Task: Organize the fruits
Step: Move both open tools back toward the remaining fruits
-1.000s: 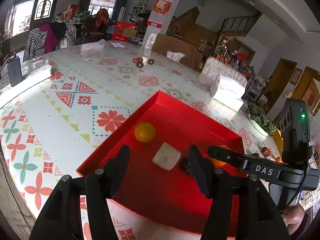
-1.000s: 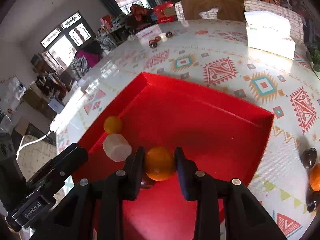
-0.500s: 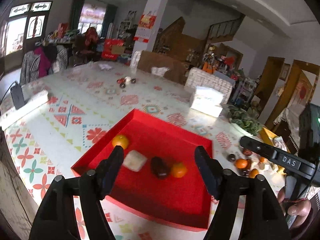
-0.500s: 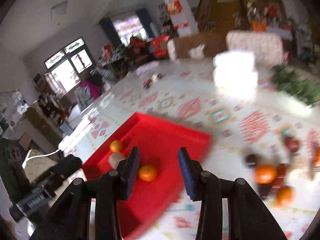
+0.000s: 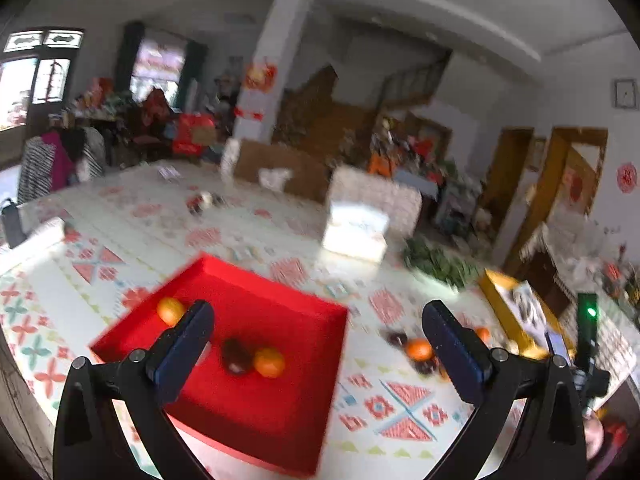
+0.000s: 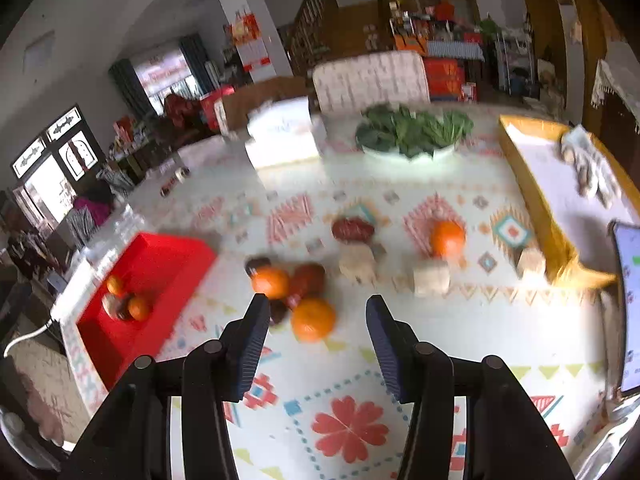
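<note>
Right wrist view has my right claw [image 6: 318, 334] spread wide and holding nothing, hanging over the patterned desk [image 6: 400, 360]. Just beyond its tips lies a loose cluster of fruit: one orange [image 6: 313, 319] nearest, a second orange [image 6: 270, 282] a little farther left, and between them dark reddish fruits [image 6: 308, 280] too blurred to count surely. Farther off sits one more orange [image 6: 447, 238] to the right and a dark red fruit [image 6: 353, 229] near the middle. I count three pale blocks [image 6: 431, 277] on the desk, the rightmost touching a yellow tray [image 6: 536, 204]. At far left is the red tray [image 6: 160, 256]; it holds two oranges, one dark fruit and one pale piece.

Left wrist view shows my left claw [image 5: 316, 350] also wide apart and empty, above the same red tray [image 5: 312, 360]. Inside, one orange [image 5: 170, 310] sits at the far left, and another orange [image 5: 269, 362] touches a dark fruit [image 5: 236, 356] near the middle. A bowl of greens [image 6: 412, 130] and a white tissue box [image 6: 282, 136] stand at the far side.
</note>
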### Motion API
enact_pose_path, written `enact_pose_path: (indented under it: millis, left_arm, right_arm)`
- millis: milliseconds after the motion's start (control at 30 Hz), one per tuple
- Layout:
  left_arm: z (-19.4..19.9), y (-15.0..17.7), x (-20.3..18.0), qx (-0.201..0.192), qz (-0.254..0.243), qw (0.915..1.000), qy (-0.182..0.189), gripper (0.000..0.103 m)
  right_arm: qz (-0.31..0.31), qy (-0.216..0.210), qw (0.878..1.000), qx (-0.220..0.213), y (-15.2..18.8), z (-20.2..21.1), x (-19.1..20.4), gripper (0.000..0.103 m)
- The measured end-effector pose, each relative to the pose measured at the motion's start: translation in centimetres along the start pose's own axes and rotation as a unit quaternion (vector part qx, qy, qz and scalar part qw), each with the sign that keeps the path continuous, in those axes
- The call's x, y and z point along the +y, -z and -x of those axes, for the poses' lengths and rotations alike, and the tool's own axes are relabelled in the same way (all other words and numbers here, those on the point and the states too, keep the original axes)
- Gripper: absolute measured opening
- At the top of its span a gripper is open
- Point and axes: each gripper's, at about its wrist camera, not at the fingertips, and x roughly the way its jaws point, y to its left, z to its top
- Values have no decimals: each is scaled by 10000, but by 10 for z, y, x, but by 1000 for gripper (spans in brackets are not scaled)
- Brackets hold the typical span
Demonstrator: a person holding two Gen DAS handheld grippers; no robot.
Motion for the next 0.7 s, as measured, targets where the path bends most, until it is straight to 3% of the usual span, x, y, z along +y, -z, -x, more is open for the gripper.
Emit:
enact_pose_path:
  millis: [67,233,433,700]
  left_arm:
    - [-8,5,-10,160,-157,9997,115,103]
    - [-18,12,-20,310,-316,9986,286,103]
    - [-51,21,-37,756,-319,9946,633,103]
    - [-87,27,-57,1117,-321,9901,792,103]
  right_arm:
    - [-18,-119,9998,154,3,-15,-1,54]
    - [240,35,9984,512,4,-57,4,38]
    - [354,-18,9983,473,6,-69,11,38]
    - [242,-275,9979,526,10,-76,8,40]
